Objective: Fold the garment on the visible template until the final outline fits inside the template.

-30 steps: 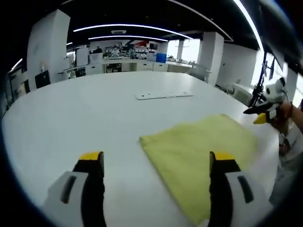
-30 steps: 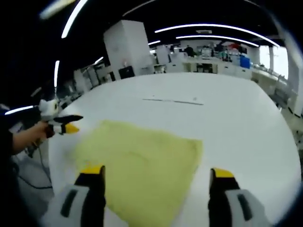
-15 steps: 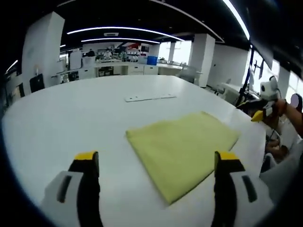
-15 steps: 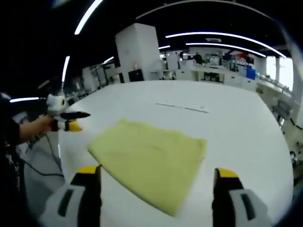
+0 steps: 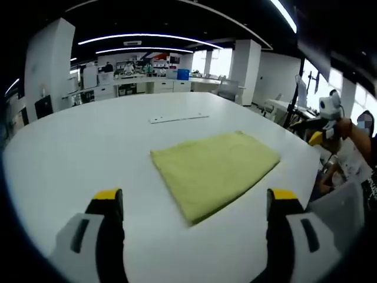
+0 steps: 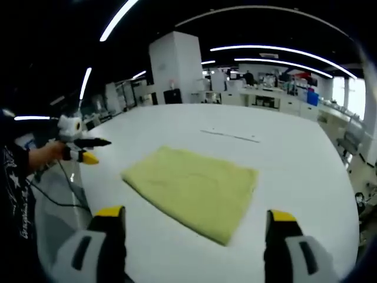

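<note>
In the left gripper view, the left gripper (image 5: pixel 191 203) hung above the near part of the white worktop (image 5: pixel 76 147) with its two yellow-tipped fingers (image 5: pixel 107 196) spread wide and nothing between them. Ahead of it, in the middle of the worktop, lay the yellow garment (image 5: pixel 213 170), folded into a flat, roughly rectangular shape with one corner pointing toward the camera. Beyond the garment, farther across the worktop, a thin pale strip (image 5: pixel 178 118) lay flat, well apart from the cloth. At the right edge of that view the right gripper (image 5: pixel 318 137) was held off the side of the worktop in a person's hand (image 5: pixel 347 131), clear of the garment; whether its fingers were spread could not be told there. In the right gripper view, the right gripper (image 6: pixel 191 221) likewise had its fingers (image 6: pixel 283 217) wide apart and empty above the worktop (image 6: pixel 306 165), with the folded garment (image 6: pixel 193 187) lying flat ahead of it, its nearest corner between the two finger tips in the frame but not touched by either. The strip (image 6: pixel 230 135) showed past the cloth. At the left edge the left gripper (image 6: pixel 88 154) was held by a hand (image 6: pixel 50 152) beside the worktop's rim, away from the garment.
</note>
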### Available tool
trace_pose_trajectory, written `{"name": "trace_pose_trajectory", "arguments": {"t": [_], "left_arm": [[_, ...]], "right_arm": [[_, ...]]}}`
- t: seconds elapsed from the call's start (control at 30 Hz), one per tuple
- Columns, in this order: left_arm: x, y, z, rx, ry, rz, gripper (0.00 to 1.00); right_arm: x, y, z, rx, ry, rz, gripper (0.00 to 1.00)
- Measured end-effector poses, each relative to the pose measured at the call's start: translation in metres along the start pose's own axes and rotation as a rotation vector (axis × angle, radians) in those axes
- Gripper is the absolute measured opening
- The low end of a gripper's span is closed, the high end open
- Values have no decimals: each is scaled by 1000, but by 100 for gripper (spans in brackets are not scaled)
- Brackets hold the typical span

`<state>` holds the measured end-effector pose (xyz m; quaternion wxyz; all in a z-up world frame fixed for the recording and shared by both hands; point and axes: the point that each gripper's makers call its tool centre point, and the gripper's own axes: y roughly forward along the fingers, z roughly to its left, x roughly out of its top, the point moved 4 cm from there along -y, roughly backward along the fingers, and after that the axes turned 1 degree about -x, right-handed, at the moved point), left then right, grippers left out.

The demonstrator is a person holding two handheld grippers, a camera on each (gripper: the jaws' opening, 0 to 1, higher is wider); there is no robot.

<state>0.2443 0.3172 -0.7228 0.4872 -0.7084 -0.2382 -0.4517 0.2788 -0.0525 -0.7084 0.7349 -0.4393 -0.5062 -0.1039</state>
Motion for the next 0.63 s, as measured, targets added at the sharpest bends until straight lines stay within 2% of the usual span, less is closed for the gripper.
{"name": "trace_pose_trajectory", "arguments": {"t": [0.03,0.17,0.33,0.63], "left_arm": [[-3,-2,1,28,-11,5,98],[-14,-9,-6,19,-31,-1,99],[-23,-16,-7,34,-4,15,98],[-29,-21,-8,43,4,26,97]], "right_arm": [[-3,-2,2,-3,0,-10,100],[-12,-7,10,-12,14,-23,100],[-16,-13,17,-22,42,-72,100],[-23,-19,13,-50,34,-53,99]]}}
